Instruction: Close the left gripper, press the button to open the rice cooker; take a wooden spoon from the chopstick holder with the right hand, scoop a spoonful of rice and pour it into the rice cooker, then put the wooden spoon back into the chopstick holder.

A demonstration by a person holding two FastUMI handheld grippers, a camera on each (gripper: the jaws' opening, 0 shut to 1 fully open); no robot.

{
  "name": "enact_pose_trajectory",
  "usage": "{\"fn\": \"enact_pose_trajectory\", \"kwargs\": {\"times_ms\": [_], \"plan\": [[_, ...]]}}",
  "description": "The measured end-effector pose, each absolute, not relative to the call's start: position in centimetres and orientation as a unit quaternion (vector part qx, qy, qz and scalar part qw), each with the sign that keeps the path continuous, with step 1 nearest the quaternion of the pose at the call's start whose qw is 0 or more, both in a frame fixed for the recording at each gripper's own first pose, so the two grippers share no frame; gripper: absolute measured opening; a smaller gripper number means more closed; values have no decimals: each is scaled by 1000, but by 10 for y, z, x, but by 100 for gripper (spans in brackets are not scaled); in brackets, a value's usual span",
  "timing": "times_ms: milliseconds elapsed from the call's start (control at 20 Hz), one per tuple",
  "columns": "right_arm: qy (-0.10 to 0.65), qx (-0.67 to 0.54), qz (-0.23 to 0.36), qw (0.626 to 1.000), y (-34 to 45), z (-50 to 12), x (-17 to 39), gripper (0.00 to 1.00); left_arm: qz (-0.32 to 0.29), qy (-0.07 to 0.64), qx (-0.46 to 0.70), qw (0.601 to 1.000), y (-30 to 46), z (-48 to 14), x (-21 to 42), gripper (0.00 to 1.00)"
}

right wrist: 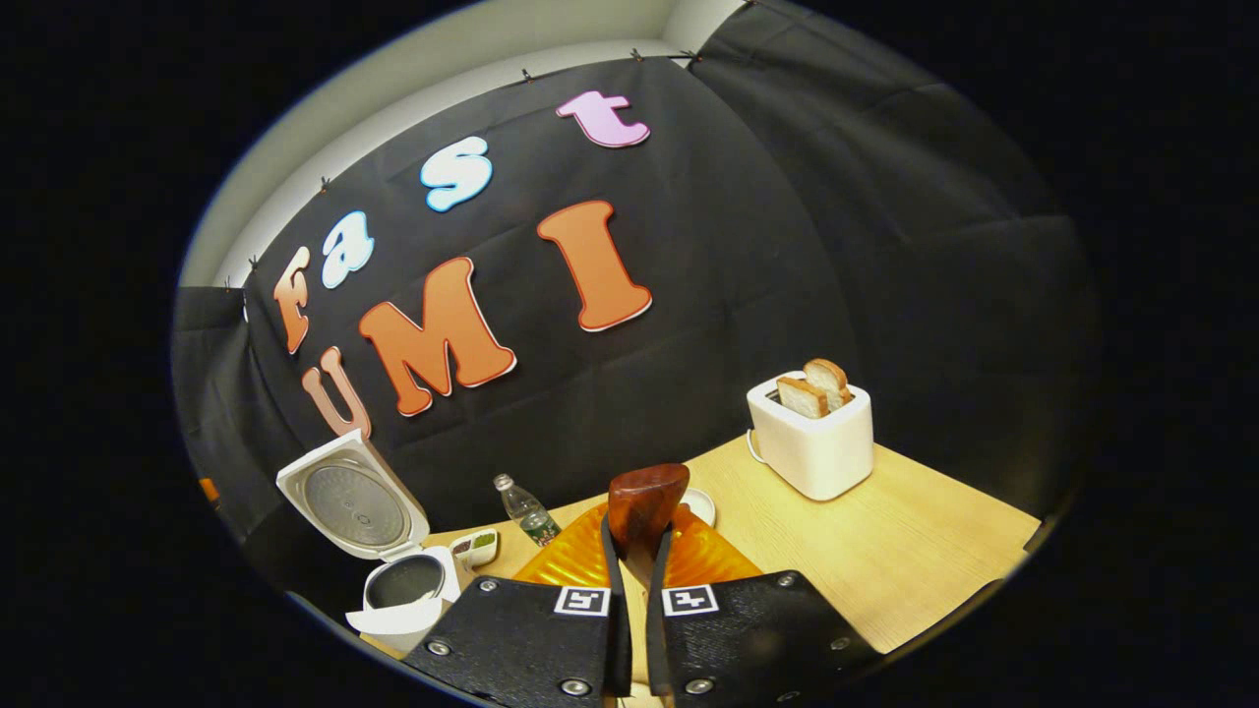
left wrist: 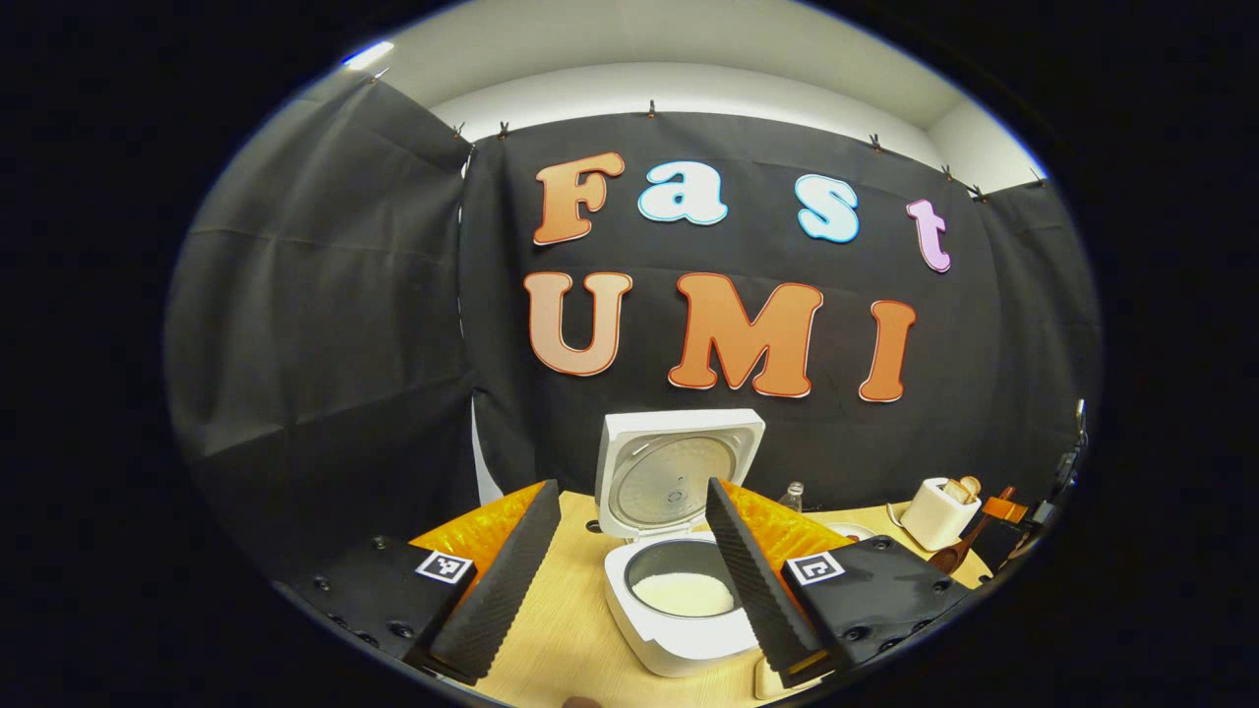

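The white rice cooker (left wrist: 679, 629) stands open on the wooden table with its lid (left wrist: 679, 472) raised, and white rice lies in its pot (left wrist: 684, 593). My left gripper (left wrist: 629, 487) is open, one finger on each side of the cooker, touching nothing. My right gripper (right wrist: 639, 536) is shut on a wooden spoon (right wrist: 644, 501), whose dark bowl sticks up past the fingertips. In the left gripper view that spoon (left wrist: 959, 553) and the right gripper (left wrist: 1028, 511) sit at the far right. The cooker (right wrist: 403, 590) lies low and left of the right gripper.
A white toaster (right wrist: 811, 433) with bread slices stands at the back right of the table (right wrist: 915, 560). A small water bottle (right wrist: 526, 511), a little dish (right wrist: 474, 546) and a white bowl (right wrist: 700, 503) stand near the back wall.
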State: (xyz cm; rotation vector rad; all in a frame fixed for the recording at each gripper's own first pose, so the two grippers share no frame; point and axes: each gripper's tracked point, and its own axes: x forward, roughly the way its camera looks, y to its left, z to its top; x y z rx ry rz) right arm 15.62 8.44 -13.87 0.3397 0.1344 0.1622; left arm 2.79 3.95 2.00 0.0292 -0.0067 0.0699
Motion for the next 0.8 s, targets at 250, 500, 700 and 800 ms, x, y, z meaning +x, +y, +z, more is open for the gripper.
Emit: {"fn": "enact_pose_trajectory", "kwargs": {"times_ms": [250,500,700,800], "plan": [[94,171,75,978,78,-190,172,5,45,9,22,999,29,14,26,100],[121,206,72,968,77,-228,186,6,53,13,39,998,21,15,22,100],[140,217,74,963,76,-245,189,5,55,14,40,998,15,13,22,100],[136,222,79,962,73,-244,189,11,56,18,42,997,14,10,23,100]]}}
